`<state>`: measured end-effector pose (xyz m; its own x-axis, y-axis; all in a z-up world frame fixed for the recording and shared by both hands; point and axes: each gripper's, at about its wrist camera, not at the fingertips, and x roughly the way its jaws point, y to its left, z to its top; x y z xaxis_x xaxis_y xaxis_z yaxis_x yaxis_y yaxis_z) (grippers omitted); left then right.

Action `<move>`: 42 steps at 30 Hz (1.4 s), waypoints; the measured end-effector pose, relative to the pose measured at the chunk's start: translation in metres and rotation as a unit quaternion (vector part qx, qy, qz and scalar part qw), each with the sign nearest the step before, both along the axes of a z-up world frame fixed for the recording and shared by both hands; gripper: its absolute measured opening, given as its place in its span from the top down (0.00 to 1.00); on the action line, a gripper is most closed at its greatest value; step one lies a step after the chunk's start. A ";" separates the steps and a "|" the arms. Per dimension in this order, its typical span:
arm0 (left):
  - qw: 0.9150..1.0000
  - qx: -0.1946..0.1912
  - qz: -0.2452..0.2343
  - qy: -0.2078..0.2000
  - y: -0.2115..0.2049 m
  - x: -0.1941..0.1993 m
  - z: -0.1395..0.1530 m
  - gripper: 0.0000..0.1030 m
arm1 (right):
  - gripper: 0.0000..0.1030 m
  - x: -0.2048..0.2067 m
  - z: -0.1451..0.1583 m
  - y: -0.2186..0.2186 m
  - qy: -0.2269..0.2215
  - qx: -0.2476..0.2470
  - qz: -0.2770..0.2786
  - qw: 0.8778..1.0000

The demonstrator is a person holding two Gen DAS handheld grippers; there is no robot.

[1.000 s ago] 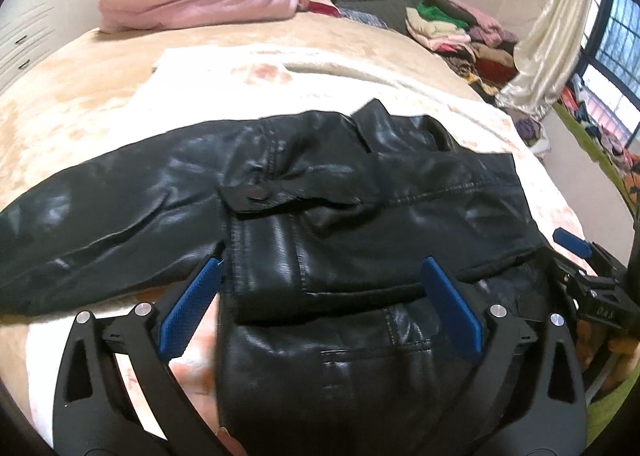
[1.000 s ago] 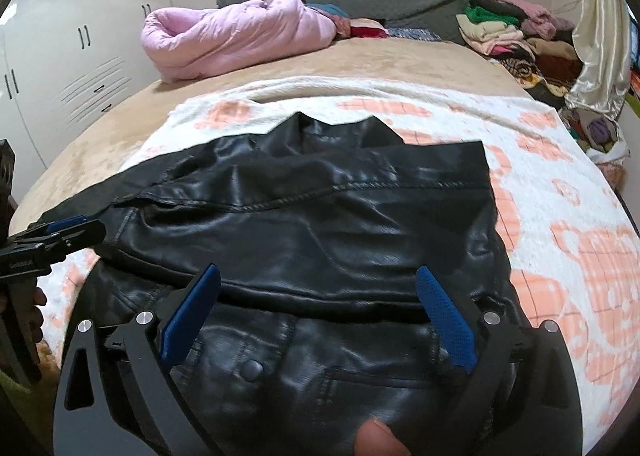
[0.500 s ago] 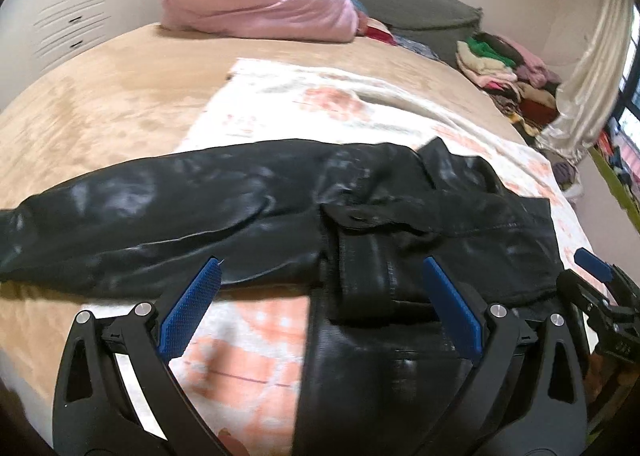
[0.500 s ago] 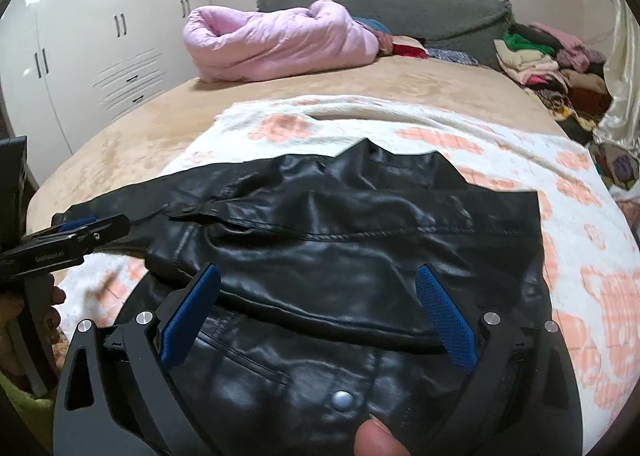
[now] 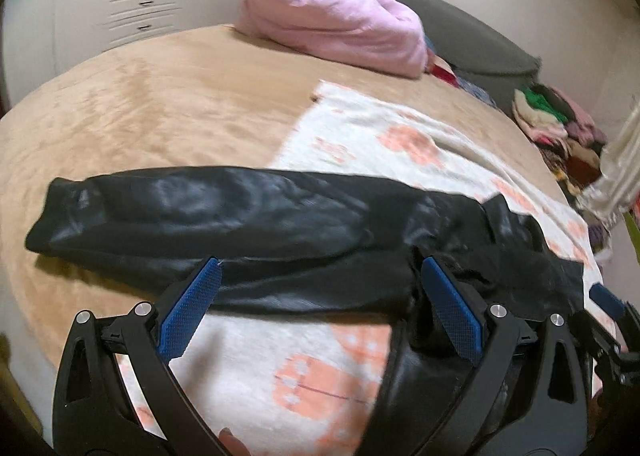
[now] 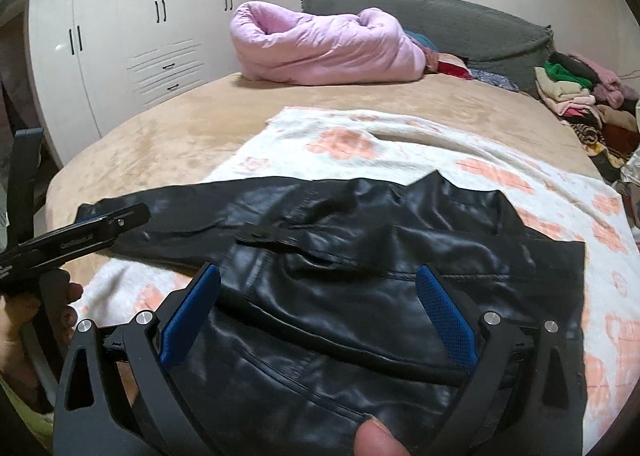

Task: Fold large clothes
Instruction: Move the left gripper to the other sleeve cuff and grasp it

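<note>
The left gripper (image 5: pixel 320 312) is spread wide with nothing between its blue pads (image 5: pixel 190 314), hovering low over the near edge of the bed (image 5: pixel 160 104). The right gripper (image 6: pixel 318 314) is likewise spread apart and empty, held just above the body of the black leather jacket (image 6: pixel 360 276). The jacket lies flat on a white blanket with orange patches (image 5: pixel 360 136) spread over the tan bed cover. One sleeve (image 5: pixel 192 212) stretches straight out to the left, its cuff end past the blanket's edge on the bare bed cover; the other side is folded in over the body. A rolled pink quilt (image 6: pixel 324 46) sits at the far end of the bed, beside a grey headboard (image 6: pixel 460 28), and a heap of mixed clothes (image 6: pixel 576 92) lies at the far right.
</note>
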<state>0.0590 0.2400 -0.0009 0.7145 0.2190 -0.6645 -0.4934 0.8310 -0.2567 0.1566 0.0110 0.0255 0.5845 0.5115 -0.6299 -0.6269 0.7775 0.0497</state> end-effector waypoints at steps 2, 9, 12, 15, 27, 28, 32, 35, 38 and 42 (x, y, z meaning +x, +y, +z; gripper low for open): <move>1.000 -0.001 0.017 -0.003 0.007 -0.004 0.001 0.09 | 0.05 0.000 0.002 0.008 0.003 0.005 0.006 1.000; 0.994 0.020 0.102 0.024 0.033 -0.012 -0.004 0.09 | 0.05 0.002 0.009 0.036 -0.003 0.005 0.024 1.000; 0.992 0.004 0.126 0.019 0.046 -0.019 -0.006 0.09 | 0.05 0.005 0.010 0.048 0.002 0.005 0.033 0.999; 0.989 -0.009 0.147 0.019 0.059 -0.026 -0.009 0.09 | 0.05 0.006 0.009 0.059 0.009 0.008 0.041 0.999; 0.975 -0.056 0.215 0.016 0.099 -0.049 -0.021 0.09 | 0.05 0.000 0.001 0.097 0.025 0.003 0.077 0.997; 0.974 -0.059 0.219 0.018 0.101 -0.050 -0.022 0.09 | 0.05 0.000 0.000 0.100 0.026 0.001 0.081 0.996; 0.969 -0.080 0.234 0.026 0.114 -0.054 -0.032 0.09 | 0.05 -0.002 0.000 0.111 0.023 -0.005 0.092 0.996; 0.964 -0.100 0.246 0.029 0.124 -0.056 -0.040 0.09 | 0.05 -0.004 -0.002 0.117 0.020 -0.009 0.098 0.995; 0.958 -0.127 0.256 0.028 0.140 -0.061 -0.053 0.09 | 0.05 -0.005 -0.005 0.116 0.023 -0.006 0.101 0.995; 0.944 -0.186 0.273 0.013 0.160 -0.070 -0.071 0.09 | 0.05 -0.003 -0.012 0.106 0.032 -0.002 0.093 0.995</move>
